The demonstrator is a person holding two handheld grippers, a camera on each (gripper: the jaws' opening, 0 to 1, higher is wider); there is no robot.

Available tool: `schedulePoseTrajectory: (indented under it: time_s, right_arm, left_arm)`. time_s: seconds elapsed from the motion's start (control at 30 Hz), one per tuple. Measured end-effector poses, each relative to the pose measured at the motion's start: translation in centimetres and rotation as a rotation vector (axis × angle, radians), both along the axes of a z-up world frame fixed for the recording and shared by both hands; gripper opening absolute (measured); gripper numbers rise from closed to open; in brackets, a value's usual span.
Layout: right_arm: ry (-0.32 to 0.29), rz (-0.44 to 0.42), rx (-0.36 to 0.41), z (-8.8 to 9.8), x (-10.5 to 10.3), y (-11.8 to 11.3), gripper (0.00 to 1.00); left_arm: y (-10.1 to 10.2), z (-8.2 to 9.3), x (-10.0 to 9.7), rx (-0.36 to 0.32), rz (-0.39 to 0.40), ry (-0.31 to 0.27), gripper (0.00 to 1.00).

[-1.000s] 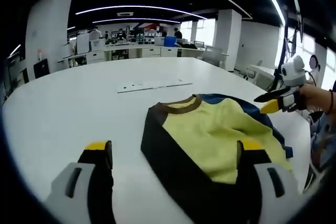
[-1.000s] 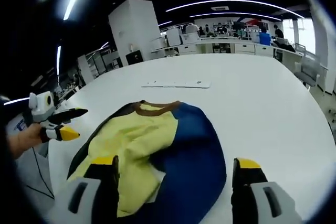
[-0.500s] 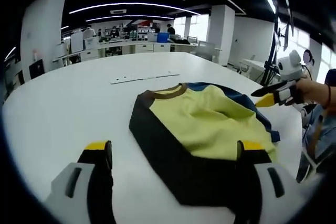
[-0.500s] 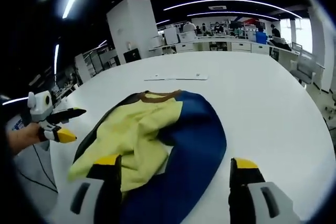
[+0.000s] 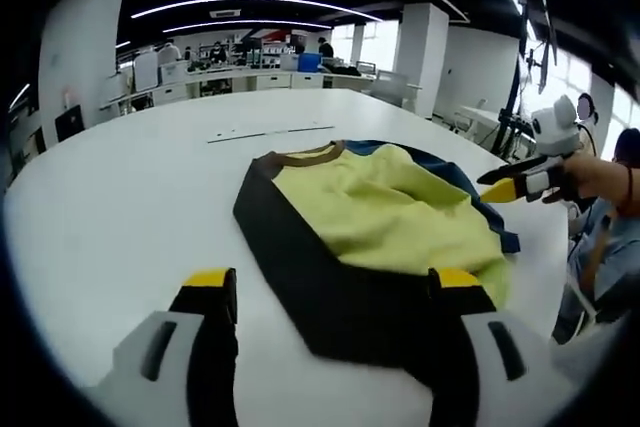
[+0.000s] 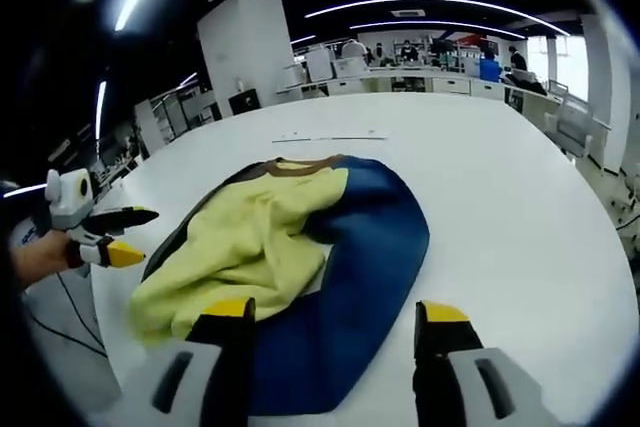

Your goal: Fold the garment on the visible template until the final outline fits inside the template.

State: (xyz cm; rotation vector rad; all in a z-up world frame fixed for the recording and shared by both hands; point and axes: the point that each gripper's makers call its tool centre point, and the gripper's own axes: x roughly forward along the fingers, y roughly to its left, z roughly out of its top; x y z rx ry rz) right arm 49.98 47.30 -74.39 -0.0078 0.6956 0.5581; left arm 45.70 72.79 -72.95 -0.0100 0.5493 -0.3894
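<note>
A garment lies crumpled on the white table (image 5: 110,197). Its yellow front (image 5: 390,217) has a brown collar (image 5: 305,155), a black side (image 5: 300,267) and a blue side (image 5: 450,175). My left gripper (image 5: 330,287) hangs open just before the black edge, holding nothing. In the right gripper view the garment (image 6: 260,237) shows its blue part (image 6: 370,257) nearest me, and my right gripper (image 6: 337,315) is open over that blue edge. Each gripper appears in the other's view, held in a hand: the right gripper (image 5: 512,183) and the left gripper (image 6: 108,237).
A thin pale strip with marks (image 5: 270,132) lies on the table beyond the collar, and appears as the strip (image 6: 330,137) in the right gripper view. Desks, pillars and people stand far behind. The table edge (image 6: 100,347) is near the person's side.
Both cameras have come closer to the garment, which looks larger and nearer the jaws. Each pair of jaws stands slightly narrower than before. The garment itself has not moved.
</note>
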Motion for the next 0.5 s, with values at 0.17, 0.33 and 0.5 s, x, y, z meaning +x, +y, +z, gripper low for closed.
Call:
schedulePoseTrajectory:
  time_s: [0.17, 0.33, 0.5]
  right_arm:
    - [-0.010, -0.026, -0.016, -0.3, -0.6, -0.6, 0.51]
    - [-0.014, -0.047, -0.032, -0.8, -1.0, -1.0, 0.42]
    - [-0.010, -0.081, -0.066, -1.5, -1.3, -1.7, 0.34]
  left_arm:
    - [-0.6, -0.7, -1.1, -0.001, -0.004, 0.021, 0.64]
    - [-1.4, -1.3, -1.8, 0.018, -0.016, 0.038, 0.59]
    - [-1.9, -2.3, -2.4, 0.049, -0.038, 0.071, 0.49]
